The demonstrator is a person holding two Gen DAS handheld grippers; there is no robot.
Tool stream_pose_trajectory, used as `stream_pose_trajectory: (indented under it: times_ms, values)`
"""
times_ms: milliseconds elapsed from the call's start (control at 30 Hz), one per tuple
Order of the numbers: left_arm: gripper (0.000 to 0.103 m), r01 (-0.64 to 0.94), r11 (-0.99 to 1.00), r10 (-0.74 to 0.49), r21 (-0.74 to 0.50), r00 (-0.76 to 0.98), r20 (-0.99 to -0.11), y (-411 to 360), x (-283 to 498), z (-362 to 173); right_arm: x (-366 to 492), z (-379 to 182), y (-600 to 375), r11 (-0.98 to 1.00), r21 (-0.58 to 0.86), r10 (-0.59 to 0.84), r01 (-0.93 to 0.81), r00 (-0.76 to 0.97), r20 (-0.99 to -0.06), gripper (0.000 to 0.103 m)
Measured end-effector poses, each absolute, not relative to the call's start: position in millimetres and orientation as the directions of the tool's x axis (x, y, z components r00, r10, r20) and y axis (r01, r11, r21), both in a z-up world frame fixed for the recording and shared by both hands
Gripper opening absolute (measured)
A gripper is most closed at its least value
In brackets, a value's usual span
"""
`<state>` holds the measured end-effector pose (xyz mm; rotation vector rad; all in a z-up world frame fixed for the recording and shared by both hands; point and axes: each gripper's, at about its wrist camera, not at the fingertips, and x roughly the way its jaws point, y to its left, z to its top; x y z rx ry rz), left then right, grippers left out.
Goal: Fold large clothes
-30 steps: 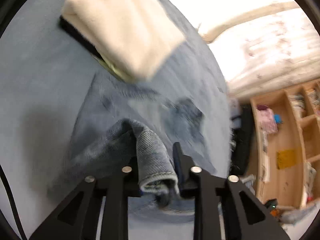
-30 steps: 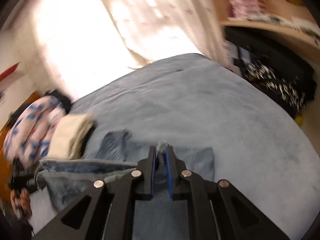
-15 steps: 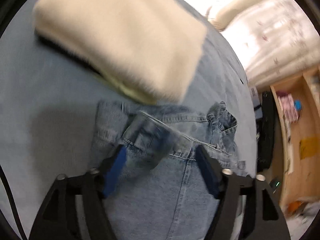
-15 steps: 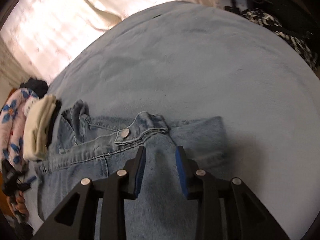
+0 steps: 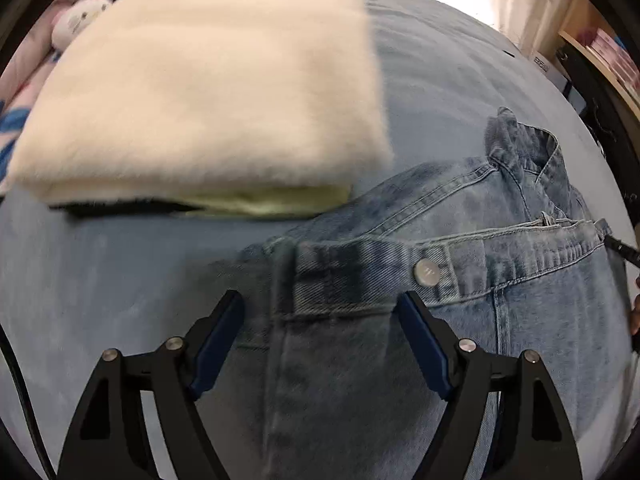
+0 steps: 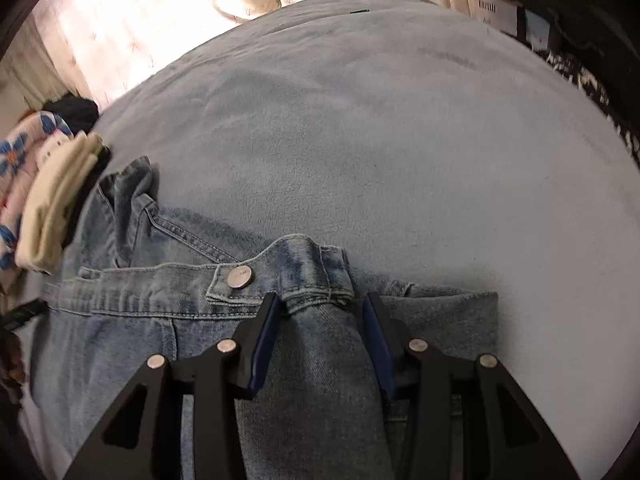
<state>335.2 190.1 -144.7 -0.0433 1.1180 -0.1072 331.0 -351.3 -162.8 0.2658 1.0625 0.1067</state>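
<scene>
Light blue jeans [image 5: 460, 280] lie flat on the blue-grey bed cover [image 5: 100, 280], waistband and metal button [image 5: 427, 273] facing up. My left gripper [image 5: 320, 300] hovers just over the waistband. Its jaws stand wide, closing slightly, and the pads do not press the denim. In the right wrist view, my right gripper [image 6: 322, 300] straddles a raised ridge of the jeans [image 6: 160, 300] beside the button [image 6: 239, 277]. Its jaws are opening, with the ridge loose between the blue pads.
A folded cream garment [image 5: 208, 92] on a dark one sits just beyond the jeans, also seen as the cream stack [image 6: 52, 208]. A floral pillow [image 6: 16, 160] lies behind it. Pale curtains [image 6: 140, 20] hang at the back, and dark bags [image 6: 580, 60] stand at the bed's right.
Both grippers held bunched denim a second ago; both have let go and dropped toward the bed. The jeans now lie spread out, and the left view has rolled round.
</scene>
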Motion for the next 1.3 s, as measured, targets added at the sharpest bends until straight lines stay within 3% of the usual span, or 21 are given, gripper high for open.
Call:
stream_pose_trajectory:
  times_ms: [33,67,267,467,567,633,733,867,967,1067,1100,1167,1233,1300]
  values:
    - [0.058,0.074,0.993,-0.117,-0.094,0.446,-0.888,185,335,-144,331,-164,-353,0.959,0.281,0.225,0.045,0.485,-0.845,0.043]
    - [0.053,0.071,0.994,-0.105,-0.081,0.454,-0.885,181,334,-143,330,-163,-352,0.957,0.287,0.230,0.043,0.491,-0.840,0.032]
    - [0.022,0.070,0.990,0.064,0.122,0.548,-0.834,143,318,-125,303,-142,-332,0.981,0.192,0.136,0.031,0.594,-0.793,0.014]
    - [0.020,0.032,0.996,0.043,0.081,0.629,-0.776,134,323,-98,280,-98,-338,0.973,0.207,0.068,0.101,0.734,-0.676,0.014]
    - [0.020,-0.010,0.996,0.077,0.091,0.632,-0.771,130,338,-109,302,-107,-337,0.971,0.201,0.050,0.128,0.715,-0.697,0.014]
    - [0.021,-0.024,0.993,0.103,0.113,0.620,-0.778,120,350,-132,321,-130,-330,0.984,0.119,-0.003,0.136,0.669,-0.744,0.014]
    - [0.027,-0.035,0.983,0.164,0.181,0.618,-0.769,111,352,-159,327,-164,-326,0.980,0.081,-0.043,0.180,0.597,-0.801,0.018]
    - [0.038,-0.057,0.972,0.211,0.228,0.632,-0.745,105,347,-164,323,-156,-330,0.968,0.112,-0.041,0.226,0.580,-0.813,0.022]
    - [0.040,-0.065,0.974,0.211,0.215,0.598,-0.773,108,341,-151,313,-135,-326,0.960,0.042,-0.120,0.276,0.544,-0.830,0.025]
    - [0.041,-0.080,0.978,0.201,0.192,0.602,-0.773,106,314,-122,290,-101,-306,0.970,0.047,-0.108,0.240,0.592,-0.799,0.026]
    - [0.042,-0.078,0.982,0.182,0.171,0.618,-0.765,104,301,-110,279,-91,-295,0.976,0.062,-0.081,0.208,0.614,-0.785,0.029]
    - [0.063,-0.047,0.995,0.099,0.090,0.652,-0.752,92,267,-87,251,-76,-264,0.984,0.094,-0.028,0.153,0.646,-0.763,0.054]
    - [0.074,-0.016,1.000,0.021,0.014,0.677,-0.735,78,237,-75,221,-70,-223,0.985,0.168,0.097,0.040,0.679,-0.728,0.059]
    - [0.074,0.012,0.999,-0.040,-0.044,0.684,-0.729,58,207,-73,205,-75,-186,0.976,0.211,0.196,-0.055,0.642,-0.741,0.059]
